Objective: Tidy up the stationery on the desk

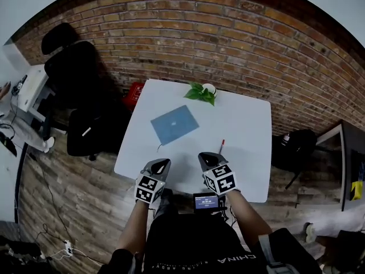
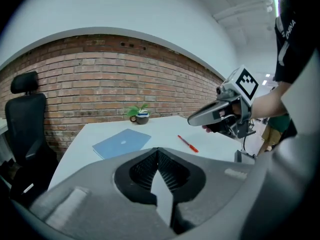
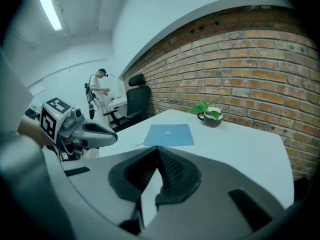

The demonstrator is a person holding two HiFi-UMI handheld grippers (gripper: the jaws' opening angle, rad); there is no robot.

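You hold both grippers over the near edge of the white desk (image 1: 245, 124), side by side and apart. Your left gripper (image 1: 162, 163) has its jaws pressed together with nothing between them; its own view shows the two dark ribbed pads (image 2: 145, 170) meeting at the tip. Your right gripper (image 1: 206, 157) is the same: jaws together and empty, and it touches nothing on the desk.

The red pen (image 1: 222, 146) lies on the desk just beyond the right gripper's tip, pointing away from you. In the left gripper view the pen (image 2: 188, 144) lies below the right gripper (image 2: 196, 119). The blue notebook (image 1: 174, 124) lies flat near the middle of the desk, turned at an angle, ahead of your left gripper and to the left of the pen. A thin dark item (image 1: 159, 148) lies at the notebook's near corner, too small to tell. At the far edge, by the brick wall (image 1: 239, 44), stands a cup with a green plant (image 1: 201, 92). A black office chair (image 1: 74, 67) stands off the desk's left side
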